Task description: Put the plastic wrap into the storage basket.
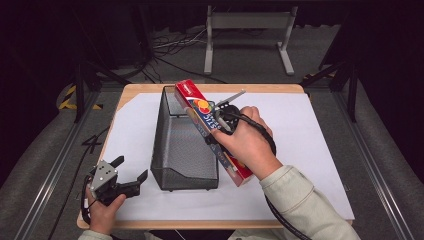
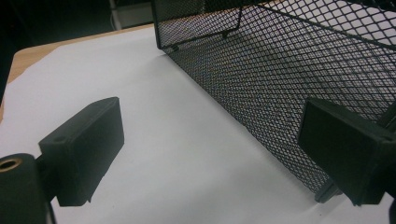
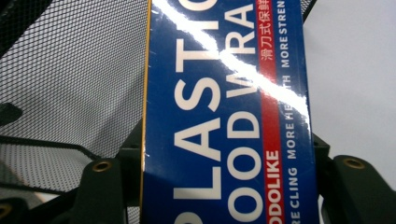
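Observation:
A long red and blue box of plastic food wrap (image 1: 192,100) slants over the right rim of a black wire-mesh basket (image 1: 159,135), its far end raised above the basket's back. My right gripper (image 1: 218,125) is shut on the box near its middle, under the person's hand. In the right gripper view the box (image 3: 224,116) stands between the two fingers (image 3: 105,182), with the basket's mesh (image 3: 70,70) behind it at the left. My left gripper (image 1: 132,167) rests open at the table's front left. Its wide-apart jaws (image 2: 215,149) hold nothing and face the basket's side wall (image 2: 261,79).
A white sheet (image 1: 310,140) covers most of the wooden table (image 1: 215,224). Beyond the table's far edge stand a grey metal frame (image 1: 247,20) and loose cables on the floor. Dark stand legs flank the table on both sides.

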`<state>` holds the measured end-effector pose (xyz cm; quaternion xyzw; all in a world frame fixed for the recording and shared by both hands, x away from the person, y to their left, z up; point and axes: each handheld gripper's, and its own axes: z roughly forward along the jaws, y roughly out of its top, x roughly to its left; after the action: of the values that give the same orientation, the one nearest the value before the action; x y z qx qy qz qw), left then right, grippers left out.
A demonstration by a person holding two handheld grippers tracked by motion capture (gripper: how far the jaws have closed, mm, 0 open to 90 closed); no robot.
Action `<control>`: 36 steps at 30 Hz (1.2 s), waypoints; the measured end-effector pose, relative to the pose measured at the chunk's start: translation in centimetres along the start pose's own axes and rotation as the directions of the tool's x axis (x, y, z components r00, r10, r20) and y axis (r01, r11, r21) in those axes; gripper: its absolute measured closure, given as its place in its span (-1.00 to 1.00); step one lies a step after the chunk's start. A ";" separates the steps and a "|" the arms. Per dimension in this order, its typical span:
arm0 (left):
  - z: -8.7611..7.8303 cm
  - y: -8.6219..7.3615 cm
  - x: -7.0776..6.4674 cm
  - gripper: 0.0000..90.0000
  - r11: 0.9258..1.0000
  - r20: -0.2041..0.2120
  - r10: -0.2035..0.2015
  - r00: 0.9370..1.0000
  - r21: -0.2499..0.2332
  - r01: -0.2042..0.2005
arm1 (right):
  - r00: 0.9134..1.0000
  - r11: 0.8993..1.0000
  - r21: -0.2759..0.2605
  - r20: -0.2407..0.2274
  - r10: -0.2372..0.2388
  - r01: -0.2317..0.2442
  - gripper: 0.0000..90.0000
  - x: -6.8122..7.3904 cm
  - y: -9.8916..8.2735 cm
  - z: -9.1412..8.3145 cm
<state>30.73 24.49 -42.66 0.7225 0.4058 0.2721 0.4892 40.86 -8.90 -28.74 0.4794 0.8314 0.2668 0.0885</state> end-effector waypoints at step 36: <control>0.0 0.0 0.0 -0.82 1.000 0.003 0.001 1.000 -0.003 -0.001 | 0.992 0.980 0.154 0.045 0.118 -0.124 -0.12 2.8 1.8 5.8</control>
<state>30.73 24.52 -42.64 0.7224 0.4044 0.2717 0.4906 43.09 -3.70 -32.41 0.5393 0.8172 0.1971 0.0491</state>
